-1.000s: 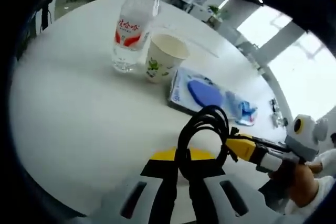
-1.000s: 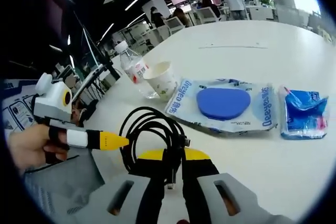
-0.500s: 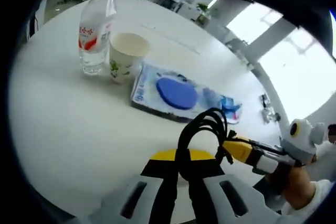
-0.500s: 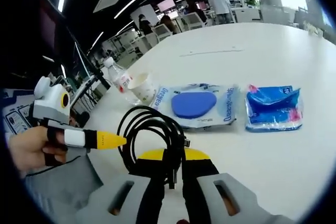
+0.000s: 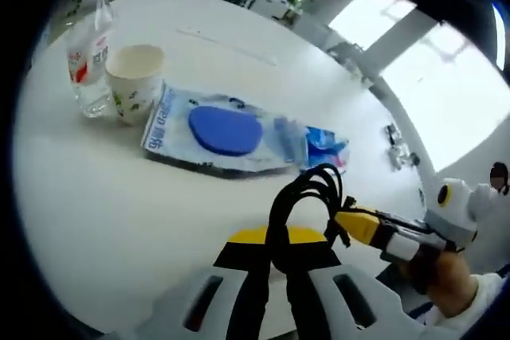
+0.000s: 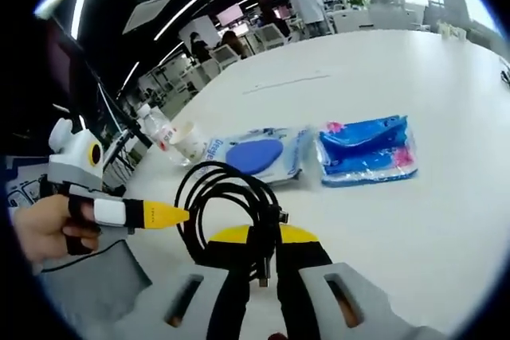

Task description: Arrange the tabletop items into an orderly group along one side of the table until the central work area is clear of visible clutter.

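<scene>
A coil of glossy black cable (image 5: pixel 307 205) (image 6: pixel 231 205), looped into rounded turns, is held above a smooth white round table (image 5: pixel 96 197) (image 6: pixel 446 197). In the left gripper view the left gripper (image 5: pixel 275 256), its black jaws backed by a yellow band, is seen closed on the lower part of the coil; the clamped stretch itself is covered by the jaws. The right gripper (image 5: pixel 351 220) enters that view from the right as a yellow tip touching the coil's edge, a hand (image 5: pixel 446 284) being partly cut off by the rim. In the right gripper view the right gripper (image 6: pixel 263 256) is likewise clamped on the coil, a small plug end hanging between its jaws, while the left gripper (image 6: pixel 171 214) is seen as a yellow tip at the loop's left edge. On the table, in a row, stand a clear plastic water bottle (image 5: pixel 88 53) (image 6: pixel 155 127) with a red label, a paper cup (image 5: pixel 134 77) (image 6: pixel 190 141), a flat transparent packet with a blue oval inside (image 5: pixel 215 129) (image 6: pixel 255 155), and a crinkled blue packet (image 5: pixel 319 142) (image 6: pixel 366 149). The packets' print is too blurred to be read with certainty.
</scene>
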### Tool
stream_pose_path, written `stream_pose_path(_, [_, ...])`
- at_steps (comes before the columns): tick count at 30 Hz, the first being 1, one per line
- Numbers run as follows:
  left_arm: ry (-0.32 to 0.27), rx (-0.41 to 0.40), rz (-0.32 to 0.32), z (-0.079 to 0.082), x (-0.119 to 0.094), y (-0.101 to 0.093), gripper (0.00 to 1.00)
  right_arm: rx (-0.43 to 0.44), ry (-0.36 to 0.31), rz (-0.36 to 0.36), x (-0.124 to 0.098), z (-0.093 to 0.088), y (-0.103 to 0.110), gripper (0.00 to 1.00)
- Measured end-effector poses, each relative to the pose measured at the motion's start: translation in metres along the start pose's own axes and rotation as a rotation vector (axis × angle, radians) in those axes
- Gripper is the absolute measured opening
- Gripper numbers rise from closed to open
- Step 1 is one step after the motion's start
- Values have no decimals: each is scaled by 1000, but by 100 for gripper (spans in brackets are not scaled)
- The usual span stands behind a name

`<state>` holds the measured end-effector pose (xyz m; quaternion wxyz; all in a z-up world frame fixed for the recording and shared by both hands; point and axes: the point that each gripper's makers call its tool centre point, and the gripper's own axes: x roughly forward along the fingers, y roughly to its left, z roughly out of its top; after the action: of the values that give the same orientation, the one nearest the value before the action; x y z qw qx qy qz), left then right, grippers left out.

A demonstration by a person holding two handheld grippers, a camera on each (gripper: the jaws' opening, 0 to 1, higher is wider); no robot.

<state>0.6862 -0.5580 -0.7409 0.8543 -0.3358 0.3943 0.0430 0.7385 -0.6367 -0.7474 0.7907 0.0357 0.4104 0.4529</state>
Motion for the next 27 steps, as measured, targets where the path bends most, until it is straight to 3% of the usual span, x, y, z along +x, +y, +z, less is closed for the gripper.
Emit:
stream_pose_path(9, [50,47,-15,-2,20,-22,1,47,-30,-37,-17,0,-25,7])
stream_pose_path(19, [85,44,-56,-12,44,-45,1,78,-35,-84,-29,-1,-55,7])
stream_pose_path(27, [105,51,-48,-17,55,-42,1,71,-10,-94,-27,-7,-59,7])
